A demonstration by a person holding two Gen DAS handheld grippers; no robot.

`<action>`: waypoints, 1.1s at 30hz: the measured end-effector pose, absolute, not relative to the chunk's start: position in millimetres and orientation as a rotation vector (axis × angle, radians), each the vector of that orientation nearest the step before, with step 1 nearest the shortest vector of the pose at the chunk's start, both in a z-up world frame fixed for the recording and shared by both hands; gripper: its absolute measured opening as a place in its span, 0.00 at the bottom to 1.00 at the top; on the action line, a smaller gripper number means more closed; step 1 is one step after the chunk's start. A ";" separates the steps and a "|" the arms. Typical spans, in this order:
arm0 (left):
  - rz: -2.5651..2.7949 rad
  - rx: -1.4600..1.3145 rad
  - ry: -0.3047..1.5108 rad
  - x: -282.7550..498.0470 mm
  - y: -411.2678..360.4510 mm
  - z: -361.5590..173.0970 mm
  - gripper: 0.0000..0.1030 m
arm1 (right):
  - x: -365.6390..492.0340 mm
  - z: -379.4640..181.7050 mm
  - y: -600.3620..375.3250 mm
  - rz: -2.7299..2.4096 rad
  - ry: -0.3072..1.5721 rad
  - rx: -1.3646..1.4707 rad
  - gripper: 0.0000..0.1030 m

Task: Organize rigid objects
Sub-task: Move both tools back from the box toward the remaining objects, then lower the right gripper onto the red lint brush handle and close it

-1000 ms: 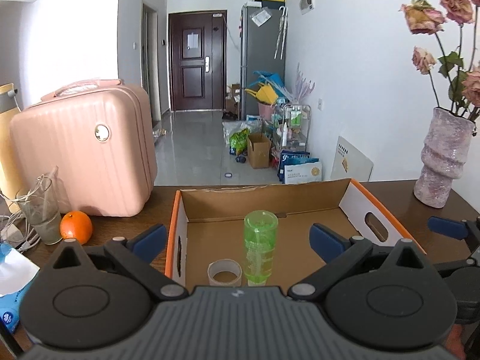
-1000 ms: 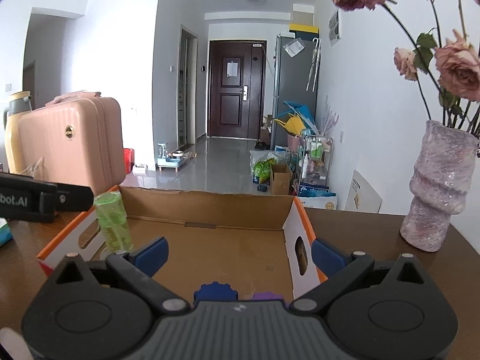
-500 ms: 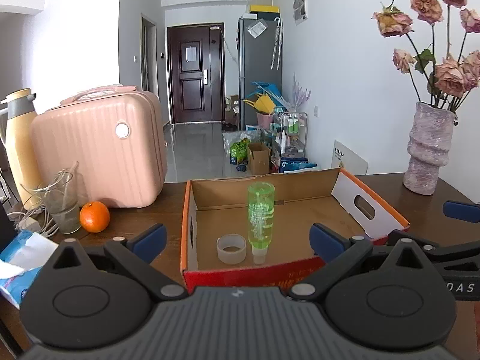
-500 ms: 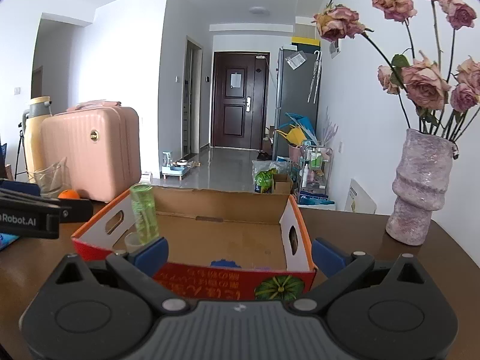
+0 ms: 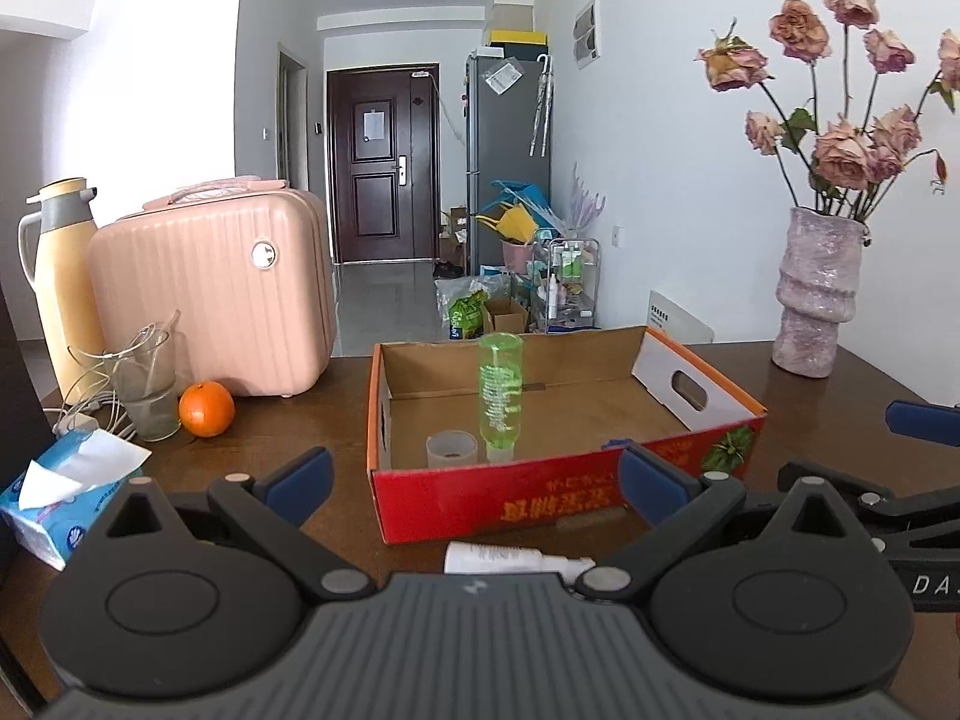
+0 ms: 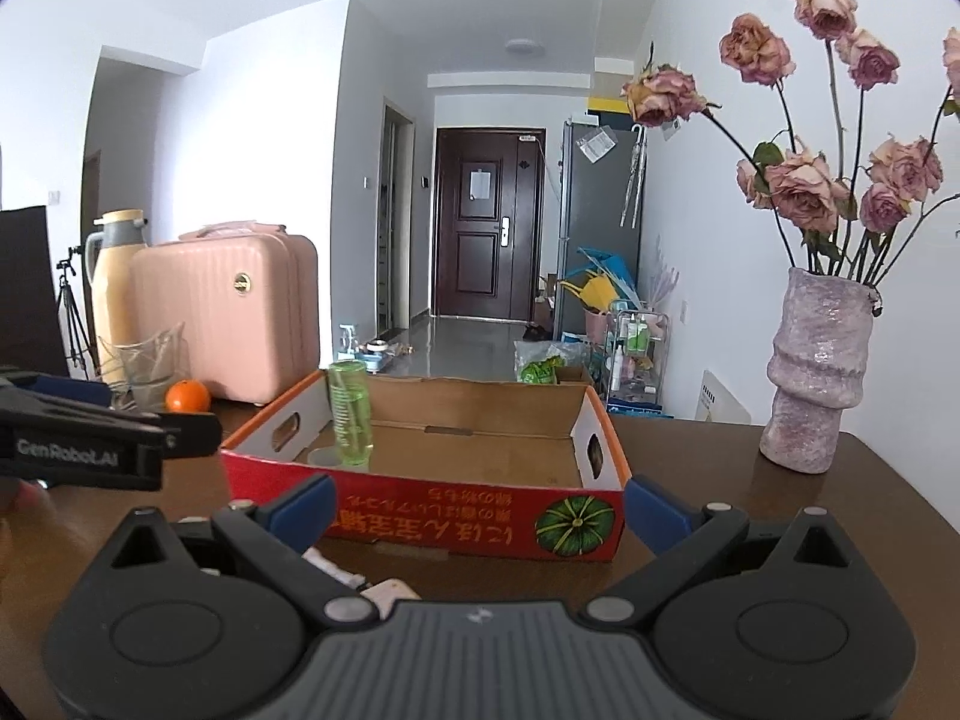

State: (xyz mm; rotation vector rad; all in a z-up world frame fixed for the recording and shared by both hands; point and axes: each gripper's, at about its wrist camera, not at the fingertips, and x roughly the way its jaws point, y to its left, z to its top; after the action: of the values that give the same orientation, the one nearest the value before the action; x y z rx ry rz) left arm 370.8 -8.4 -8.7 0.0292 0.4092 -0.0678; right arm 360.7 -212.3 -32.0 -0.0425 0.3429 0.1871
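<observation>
Two items sit boxed, green bottle (image 5: 501, 396) and cup (image 5: 451, 450); your spread, empty claws leave the white tube (image 5: 510, 558) at 6 o'clock.

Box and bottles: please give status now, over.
Left gripper open, empty; right gripper open, empty. Green bottle upright in box beside small cup. White bottle lying on table before box. Nothing in the way.
</observation>
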 end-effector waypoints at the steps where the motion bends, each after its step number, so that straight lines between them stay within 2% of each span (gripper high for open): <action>1: -0.067 0.029 0.406 365.4 -8.6 -9.0 1.00 | 356.3 -32.3 -212.6 0.188 0.341 -0.040 0.99; 18: -0.068 -0.012 0.474 291.0 6.7 -40.9 1.00 | 284.3 -74.0 -216.5 0.192 0.452 -0.043 0.99; 24: -0.062 -0.019 0.516 285.7 12.5 -63.1 1.00 | 273.9 -91.7 -206.7 0.193 0.481 -0.060 0.99; 33: -0.061 -0.047 0.519 287.3 19.9 -65.9 1.00 | 280.0 -94.4 -203.5 0.195 0.503 -0.066 0.99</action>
State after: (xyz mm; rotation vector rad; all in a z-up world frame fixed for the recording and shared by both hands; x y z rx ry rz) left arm 287.3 19.9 -65.9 -0.0469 0.5189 -0.0610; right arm 280.0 -203.5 -94.4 -0.0656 0.5028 0.1953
